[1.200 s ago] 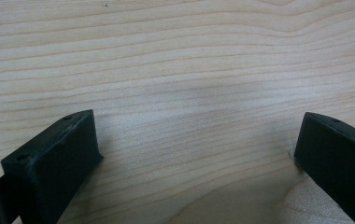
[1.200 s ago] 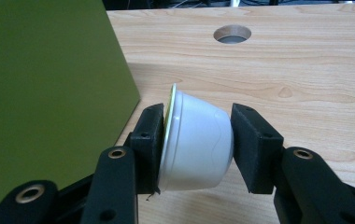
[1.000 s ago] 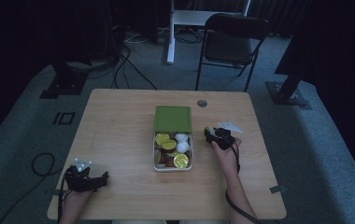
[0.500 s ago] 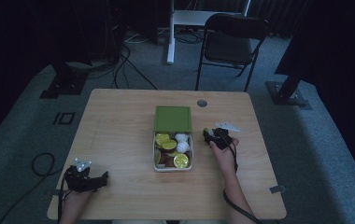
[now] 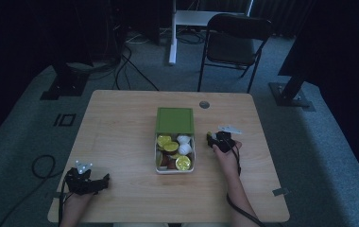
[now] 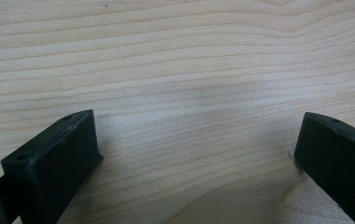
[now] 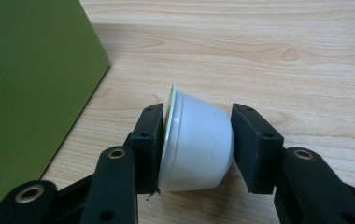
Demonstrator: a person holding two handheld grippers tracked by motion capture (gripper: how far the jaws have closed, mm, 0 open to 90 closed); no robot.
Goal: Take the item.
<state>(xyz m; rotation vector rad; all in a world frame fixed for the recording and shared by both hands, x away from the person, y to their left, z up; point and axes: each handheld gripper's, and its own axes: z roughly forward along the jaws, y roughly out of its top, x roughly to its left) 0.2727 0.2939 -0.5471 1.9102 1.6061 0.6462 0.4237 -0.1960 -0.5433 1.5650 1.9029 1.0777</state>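
A white box (image 5: 158,156) with its green lid (image 5: 175,120) open behind it sits mid-table, holding several small cups with yellow-green foil tops and white ones. My right gripper (image 5: 211,139) is just right of the box, shut on a small white cup (image 7: 195,142) lying sideways between the jaws, foil lid against the left jaw. The green lid (image 7: 31,88) stands close at the left of the right gripper view. My left gripper (image 5: 103,182) rests near the table's front left corner, open, with only bare wood (image 6: 189,116) between its jaws.
A folding chair (image 5: 234,45) stands beyond the table's far edge. A round grommet (image 5: 204,104) is set in the tabletop near the back. A small white scrap (image 5: 229,128) lies just behind my right gripper. Cables run over the floor at left.
The right gripper with the cup has shifted only slightly beside the box. The left gripper has not moved.
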